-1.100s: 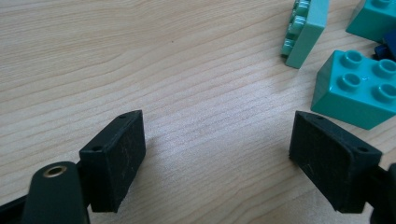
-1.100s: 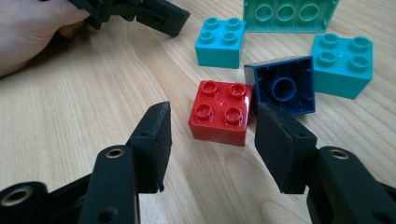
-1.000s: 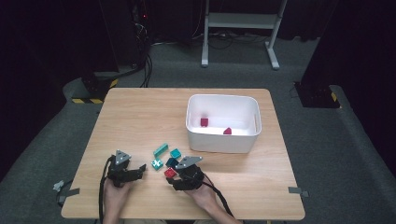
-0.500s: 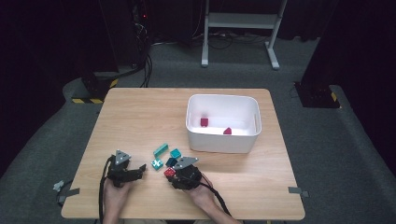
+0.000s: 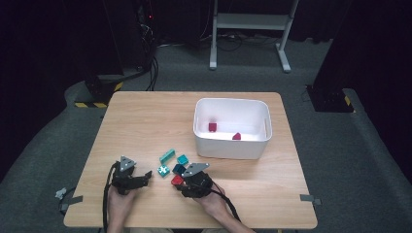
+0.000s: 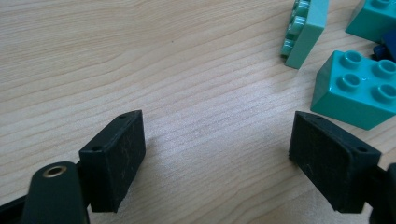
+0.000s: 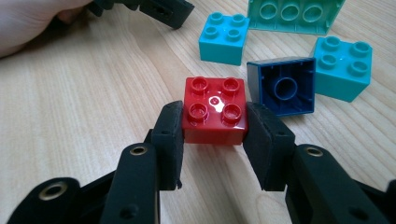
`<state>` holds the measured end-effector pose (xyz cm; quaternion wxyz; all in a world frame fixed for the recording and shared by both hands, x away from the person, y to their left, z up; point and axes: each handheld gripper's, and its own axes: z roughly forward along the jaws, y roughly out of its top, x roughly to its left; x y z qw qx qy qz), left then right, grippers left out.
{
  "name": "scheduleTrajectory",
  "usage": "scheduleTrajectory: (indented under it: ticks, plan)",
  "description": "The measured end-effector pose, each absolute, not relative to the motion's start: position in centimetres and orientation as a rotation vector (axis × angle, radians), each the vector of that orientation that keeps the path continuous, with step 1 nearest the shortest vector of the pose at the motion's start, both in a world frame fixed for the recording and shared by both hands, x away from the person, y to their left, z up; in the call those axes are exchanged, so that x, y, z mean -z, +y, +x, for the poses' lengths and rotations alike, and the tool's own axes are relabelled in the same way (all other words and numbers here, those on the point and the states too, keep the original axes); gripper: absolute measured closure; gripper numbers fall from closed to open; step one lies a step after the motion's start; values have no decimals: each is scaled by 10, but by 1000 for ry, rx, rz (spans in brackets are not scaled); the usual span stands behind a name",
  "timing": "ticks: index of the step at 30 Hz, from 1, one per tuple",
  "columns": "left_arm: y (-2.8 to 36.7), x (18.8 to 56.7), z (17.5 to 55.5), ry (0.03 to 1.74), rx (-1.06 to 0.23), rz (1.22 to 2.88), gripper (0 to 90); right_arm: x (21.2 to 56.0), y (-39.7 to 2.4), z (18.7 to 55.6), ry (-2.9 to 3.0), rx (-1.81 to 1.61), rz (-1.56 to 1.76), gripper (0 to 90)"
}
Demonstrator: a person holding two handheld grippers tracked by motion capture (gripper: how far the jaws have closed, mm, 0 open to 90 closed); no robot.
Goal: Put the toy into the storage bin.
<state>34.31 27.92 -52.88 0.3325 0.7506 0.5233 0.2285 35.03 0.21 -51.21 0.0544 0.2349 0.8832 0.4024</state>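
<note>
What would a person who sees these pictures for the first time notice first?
The eye goes first to the red brick, clamped between the right tongs near the table's front edge; their jaws have just been closing on it. Just beyond it lie a dark blue brick on its side and turquoise bricks. Farther back stands a white bin with two red pieces inside.

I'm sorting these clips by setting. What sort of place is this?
Probably a lab or studio set up for recording: one wooden table on grey carpet, dark surroundings, cables and a metal stand behind it.
</note>
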Motion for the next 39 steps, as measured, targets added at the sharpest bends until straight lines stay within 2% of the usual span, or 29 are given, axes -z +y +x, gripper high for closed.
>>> scheduleTrajectory:
  ticks: [18, 39]
  plan:
    - [279, 529, 343, 1367, -597, 1961, 187, 476, -31, 352, 2657, -1312, 696, 592]
    - [279, 529, 343, 1366, -597, 1962, 187, 419, -78, 378, 2603, -1400, 760, 592]
